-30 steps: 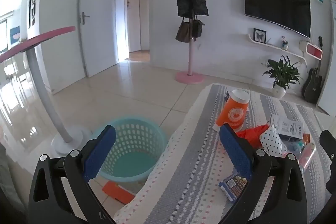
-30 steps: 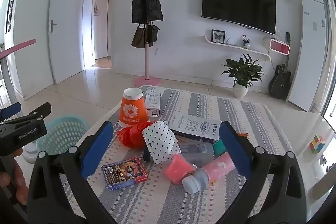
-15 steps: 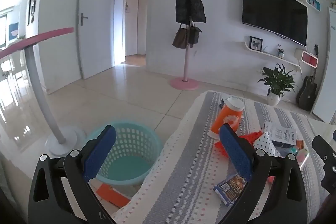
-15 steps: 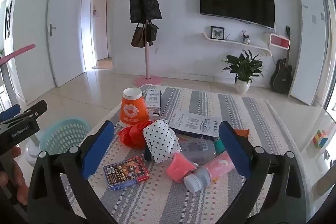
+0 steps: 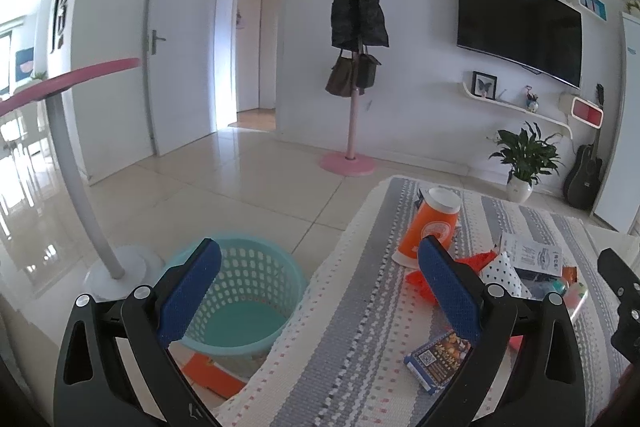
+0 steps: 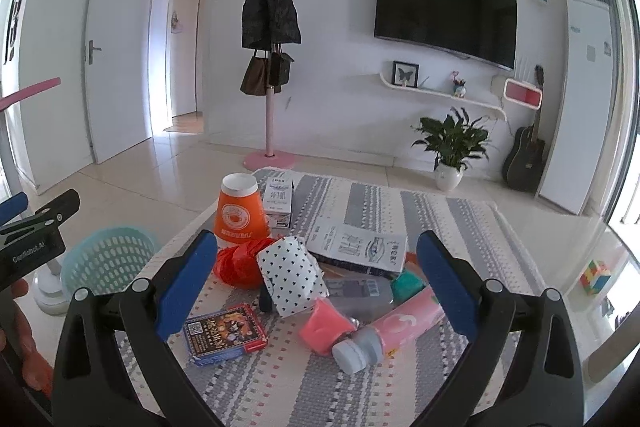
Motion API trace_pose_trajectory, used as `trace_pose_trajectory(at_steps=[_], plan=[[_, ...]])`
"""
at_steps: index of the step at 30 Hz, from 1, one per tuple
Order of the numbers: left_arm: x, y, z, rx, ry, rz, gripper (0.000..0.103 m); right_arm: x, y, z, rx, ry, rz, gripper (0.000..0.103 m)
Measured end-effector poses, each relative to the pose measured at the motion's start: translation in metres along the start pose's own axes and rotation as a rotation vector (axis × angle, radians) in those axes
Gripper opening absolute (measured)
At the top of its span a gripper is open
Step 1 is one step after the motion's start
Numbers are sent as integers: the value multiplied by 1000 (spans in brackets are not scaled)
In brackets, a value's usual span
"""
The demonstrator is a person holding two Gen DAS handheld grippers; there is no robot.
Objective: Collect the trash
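Observation:
Trash lies in a heap on the striped tablecloth (image 6: 400, 211): an upturned orange cup (image 6: 240, 213), a red bag (image 6: 240, 265), a polka-dot wrapper (image 6: 292, 273), a card box (image 6: 224, 335), a pink tube (image 6: 394, 327), a white packet (image 6: 356, 247) and a small carton (image 6: 279, 201). A teal basket (image 5: 240, 295) stands on the floor left of the table. My left gripper (image 5: 316, 293) is open and empty above the table's left edge, over the basket. My right gripper (image 6: 316, 285) is open and empty, above the heap.
An orange box (image 5: 212, 375) lies on the floor by the basket. A white stand with a pink top (image 5: 80, 163) rises to the left. A coat rack (image 6: 272, 75), a potted plant (image 6: 452, 147) and a guitar (image 6: 526, 155) stand along the far wall.
Both grippers have drawn back and risen a little, so the heap looks smaller and farther. Both stay open and empty. The trash has not moved.

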State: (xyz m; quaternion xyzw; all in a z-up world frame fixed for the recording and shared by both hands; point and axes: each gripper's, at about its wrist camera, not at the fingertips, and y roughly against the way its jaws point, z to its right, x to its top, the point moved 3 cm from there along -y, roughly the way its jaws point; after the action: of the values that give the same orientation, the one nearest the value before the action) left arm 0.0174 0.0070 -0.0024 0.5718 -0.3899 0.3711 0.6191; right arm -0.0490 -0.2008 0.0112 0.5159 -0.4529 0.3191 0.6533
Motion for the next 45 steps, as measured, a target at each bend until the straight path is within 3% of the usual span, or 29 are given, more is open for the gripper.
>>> trace_pose_trajectory(at_steps=[45], plan=[[0,0,3,-9,-2,3,96,0,-2,-5,31,16,-8,95]])
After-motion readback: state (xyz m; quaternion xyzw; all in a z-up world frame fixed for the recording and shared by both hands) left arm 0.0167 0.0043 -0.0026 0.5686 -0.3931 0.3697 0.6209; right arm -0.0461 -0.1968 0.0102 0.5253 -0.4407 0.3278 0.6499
